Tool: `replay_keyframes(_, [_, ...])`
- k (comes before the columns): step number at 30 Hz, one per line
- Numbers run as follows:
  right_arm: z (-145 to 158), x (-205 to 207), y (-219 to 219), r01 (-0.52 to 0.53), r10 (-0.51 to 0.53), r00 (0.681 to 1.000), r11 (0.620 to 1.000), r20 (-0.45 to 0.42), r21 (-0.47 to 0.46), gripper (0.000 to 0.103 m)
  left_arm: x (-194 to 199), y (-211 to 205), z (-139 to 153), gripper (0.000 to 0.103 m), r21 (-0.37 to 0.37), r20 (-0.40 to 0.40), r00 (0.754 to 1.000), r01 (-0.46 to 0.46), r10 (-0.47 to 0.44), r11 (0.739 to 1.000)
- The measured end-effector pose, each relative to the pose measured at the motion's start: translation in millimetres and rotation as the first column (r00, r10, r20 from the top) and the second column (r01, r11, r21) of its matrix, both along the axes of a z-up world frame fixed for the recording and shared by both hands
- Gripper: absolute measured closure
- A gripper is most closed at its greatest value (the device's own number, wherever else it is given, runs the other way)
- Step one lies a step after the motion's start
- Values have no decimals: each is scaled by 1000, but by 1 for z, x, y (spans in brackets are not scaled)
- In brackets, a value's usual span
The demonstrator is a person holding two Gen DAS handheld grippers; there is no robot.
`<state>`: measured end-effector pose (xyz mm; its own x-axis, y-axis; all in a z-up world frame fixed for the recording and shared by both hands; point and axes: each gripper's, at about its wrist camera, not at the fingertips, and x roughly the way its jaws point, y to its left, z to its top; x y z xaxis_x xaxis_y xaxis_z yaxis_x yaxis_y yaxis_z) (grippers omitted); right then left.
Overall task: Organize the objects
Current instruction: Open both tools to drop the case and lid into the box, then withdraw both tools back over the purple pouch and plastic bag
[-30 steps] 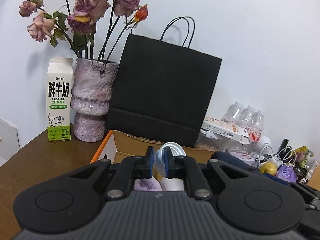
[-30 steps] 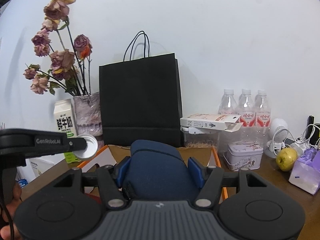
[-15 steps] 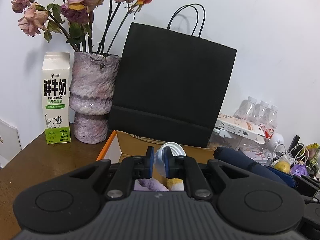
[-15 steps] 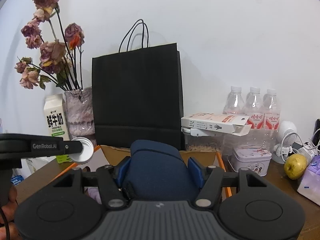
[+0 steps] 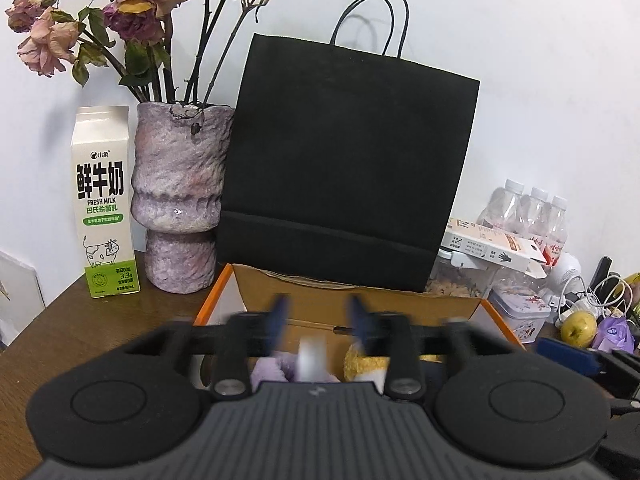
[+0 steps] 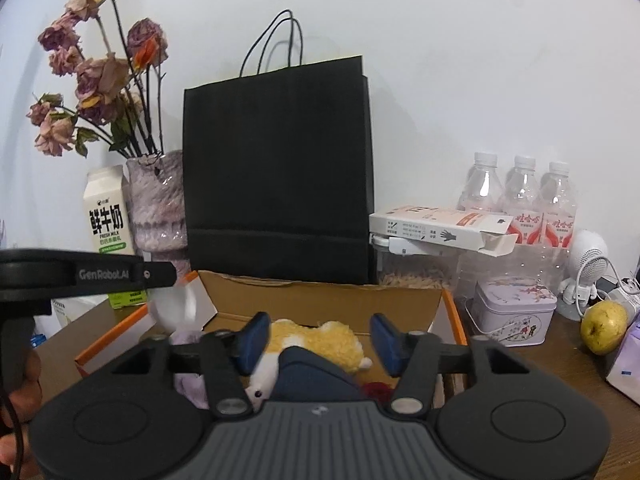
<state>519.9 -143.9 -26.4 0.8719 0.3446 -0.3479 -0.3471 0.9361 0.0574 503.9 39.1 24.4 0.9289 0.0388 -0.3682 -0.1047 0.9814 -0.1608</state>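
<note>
Both tools, jaws just spread, hover over cardboard box (image 6: 320, 300) holding plush toys (image 6: 316, 340)

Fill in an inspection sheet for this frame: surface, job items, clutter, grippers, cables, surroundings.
Surface: brown wooden table.
Job's things: open cardboard box holding a yellow plush toy; white lid and dark blue bundle dropping in.
Clutter: milk carton, vase, black paper bag, bottles, tin, pear.
Grippers: left gripper and right gripper open, jaws just opened, pads clear of the items.
Cables: white cords at the right.
Surroundings: white wall.
</note>
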Motion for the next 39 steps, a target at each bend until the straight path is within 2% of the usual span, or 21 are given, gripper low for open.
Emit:
replay_keyframes(1, [0,1,-1,10,-10,1000,1000,-2,3,12,0,0,0,12,4,4,1000,-11,11,1000])
replay_keyframes(2, [-1,1,-1,23,-23,1000,1000,1,4,7,-1,-1,1,3,12,11,1000,-28,27,1000])
replay_keyframes(3, [-2,1,-2,31,-31,1000,1000,6,4,7,-3,-2,1,0,18,19,999,-43,42,999])
replay_keyframes(7, [-3,3,-3,37,-37,999,999,-11,10,1,-1,-1,2,0,14,9,999,-53,53,999])
replay_keyframes(18, [4,-4,-6,31,-31,999,999,-14,23,0,-13,2,11,0,-11,15,998,-60,60,998])
replay_keyframes(28, [15,-27,-16,6,-6,1000,999,-8,48,0,-44,0,21,0,-1,34,999,-38,38,999])
replay_keyframes(39, [19,-74,-33,7,-7,1000,999,15,33,0,-95,1,24,0,8,46,999,-17,16,1000])
